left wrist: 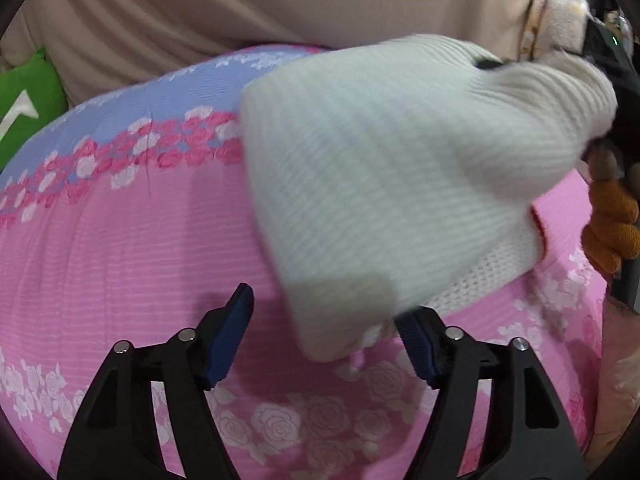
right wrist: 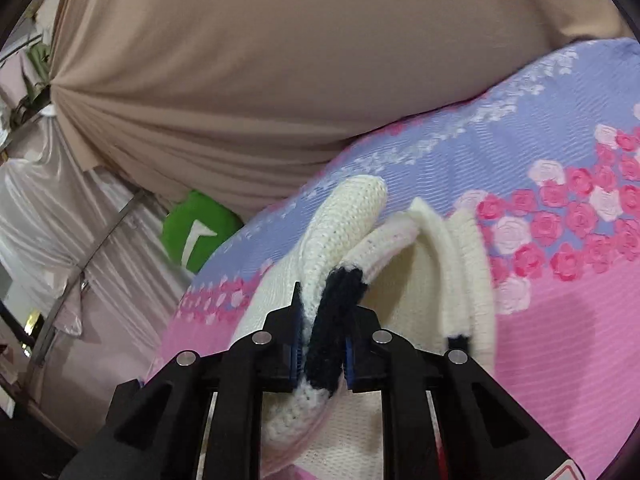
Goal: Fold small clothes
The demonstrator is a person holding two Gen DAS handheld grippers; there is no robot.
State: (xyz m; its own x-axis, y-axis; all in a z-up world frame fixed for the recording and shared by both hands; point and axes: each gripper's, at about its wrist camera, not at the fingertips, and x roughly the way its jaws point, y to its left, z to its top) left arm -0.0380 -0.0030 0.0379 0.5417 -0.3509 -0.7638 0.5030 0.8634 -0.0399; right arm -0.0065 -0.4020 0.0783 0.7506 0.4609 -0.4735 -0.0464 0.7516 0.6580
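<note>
A white ribbed knit garment (left wrist: 380, 184) with black trim (right wrist: 332, 312) lies partly raised over a pink and blue rose-print bedspread (left wrist: 120, 240). In the right wrist view my right gripper (right wrist: 322, 340) is shut on a bunched fold of the garment (right wrist: 400, 280) at its black trim, with more folds standing up beyond the fingers. In the left wrist view my left gripper (left wrist: 324, 316) is open low over the bedspread. The garment's near corner hangs between its blue pads (left wrist: 232, 332), and neither pad presses on it. The garment's far right end is lifted toward the right edge.
A beige drape (left wrist: 240, 8) hangs behind the bed. A green cushion (right wrist: 196, 232) with a white arrow sits at the bed's far edge. A hand in an orange glove (left wrist: 612, 224) is at the right edge. Shiny pale curtains (right wrist: 60, 208) hang to the left.
</note>
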